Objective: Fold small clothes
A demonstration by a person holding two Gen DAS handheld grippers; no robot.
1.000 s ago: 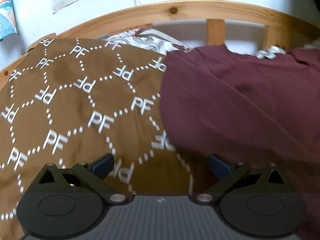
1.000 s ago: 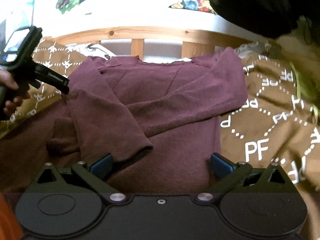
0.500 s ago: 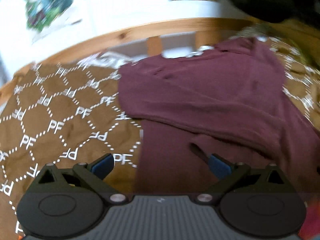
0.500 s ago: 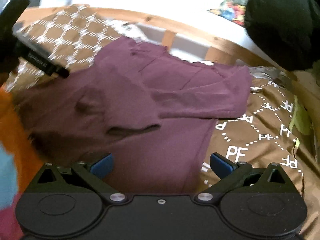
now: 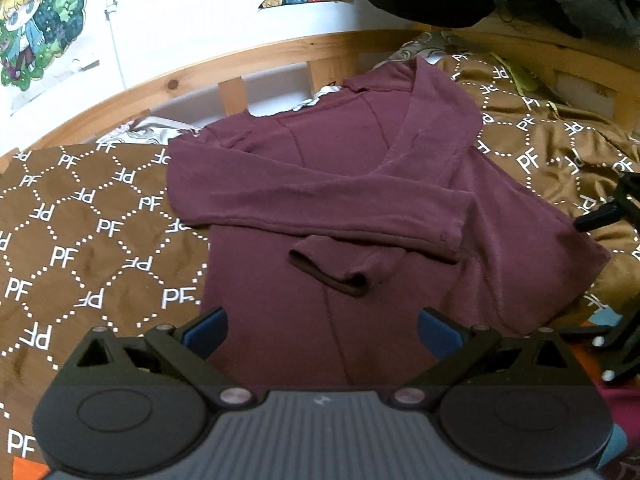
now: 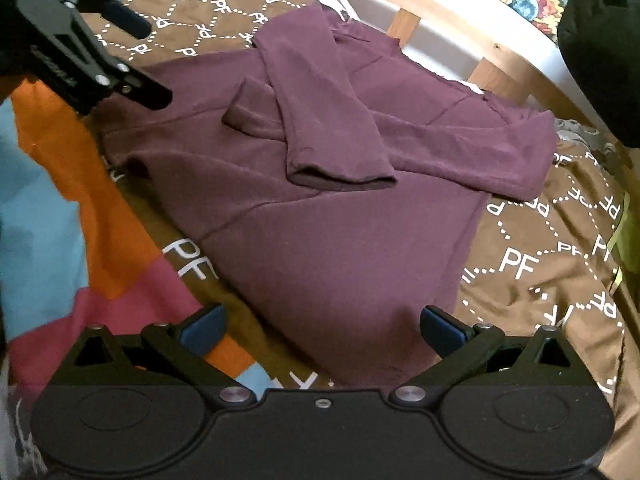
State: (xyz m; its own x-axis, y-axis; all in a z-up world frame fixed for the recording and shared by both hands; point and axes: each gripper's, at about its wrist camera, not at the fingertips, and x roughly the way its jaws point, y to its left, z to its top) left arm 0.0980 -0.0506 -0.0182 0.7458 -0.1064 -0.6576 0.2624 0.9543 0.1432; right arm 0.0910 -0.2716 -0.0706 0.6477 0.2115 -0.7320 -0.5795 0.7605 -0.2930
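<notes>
Brown PF-print bedspread fills the left of the left wrist view, with the wooden bed rail arcing across the top under the posters. Your maroon top lies at centre, both sleeves folded across the chest, one cuff curling open just below the other sleeve. Your left tongs are spread wide at bottom centre, gripping nothing, over the lower body of the top. At the right edge a black tip of the right tongs pokes in beside the cloth's edge. Careful: that loose cuff looks likely to slide out if you drag the hem up fast.

Over to the right wrist view: same bedspread on the right, and a patchwork of orange, blue and pink fabric at lower left. The maroon top runs diagonally through the middle, crossed sleeves at upper centre. Your right tongs are wide too, holding nothing, with the hem just ahead. The left tongs hang at upper left, over the top's edge. Watch it: the hem lies partly over that patchwork fabric, so a deep pinch could catch both layers, and uneven lifts would skew the fold.
</notes>
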